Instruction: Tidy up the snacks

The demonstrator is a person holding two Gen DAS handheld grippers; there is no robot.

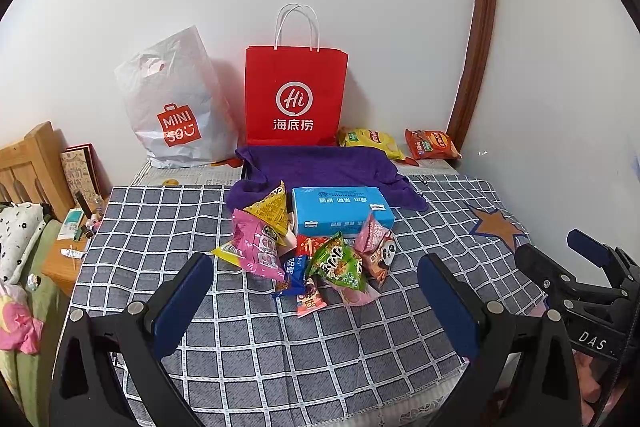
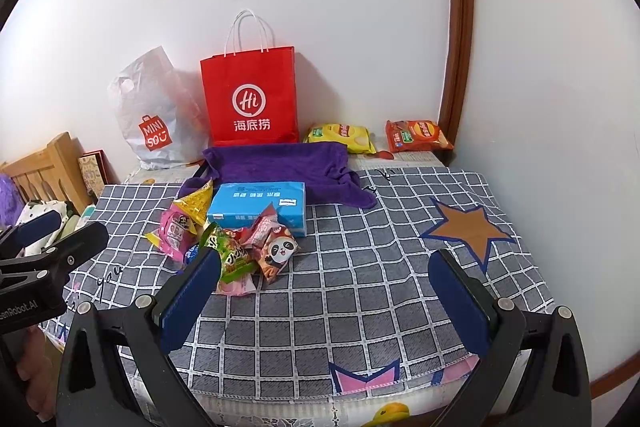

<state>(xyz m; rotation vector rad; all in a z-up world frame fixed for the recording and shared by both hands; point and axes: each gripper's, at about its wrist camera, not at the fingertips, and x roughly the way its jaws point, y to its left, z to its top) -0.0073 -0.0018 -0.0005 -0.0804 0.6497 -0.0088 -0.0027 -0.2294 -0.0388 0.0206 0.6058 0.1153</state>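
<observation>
Left tongs (image 1: 312,291): spread wide, pinching nothing, held above the near edge of the bench.
Right tongs (image 2: 326,285): spread wide, holding nothing, above the near edge towards the right side.
Bench (image 1: 160,227): covered by a grey checked cloth with a brown star towards the right edge.
Snack pile (image 1: 316,259): small packets heaped near the middle of the bench, touching one another; among them a yellow triangular packet (image 1: 270,209), a pink packet (image 1: 258,247), a green packet (image 1: 340,263) and a panda packet (image 1: 378,247).
Blue box (image 1: 340,207): lies just behind the pile, touching it.
Purple towel (image 1: 320,165): spread behind the box, partly beneath it.
Red paper bag (image 1: 296,95): upright at the far edge against the wall.
White plastic bag (image 1: 176,107): just beside the red bag, nearer the far left corner.
Yellow crisp packet (image 1: 370,141): lying at the far edge, right of the red bag.
Red crisp packet (image 1: 432,145): in the far right corner, beside the yellow one.
</observation>
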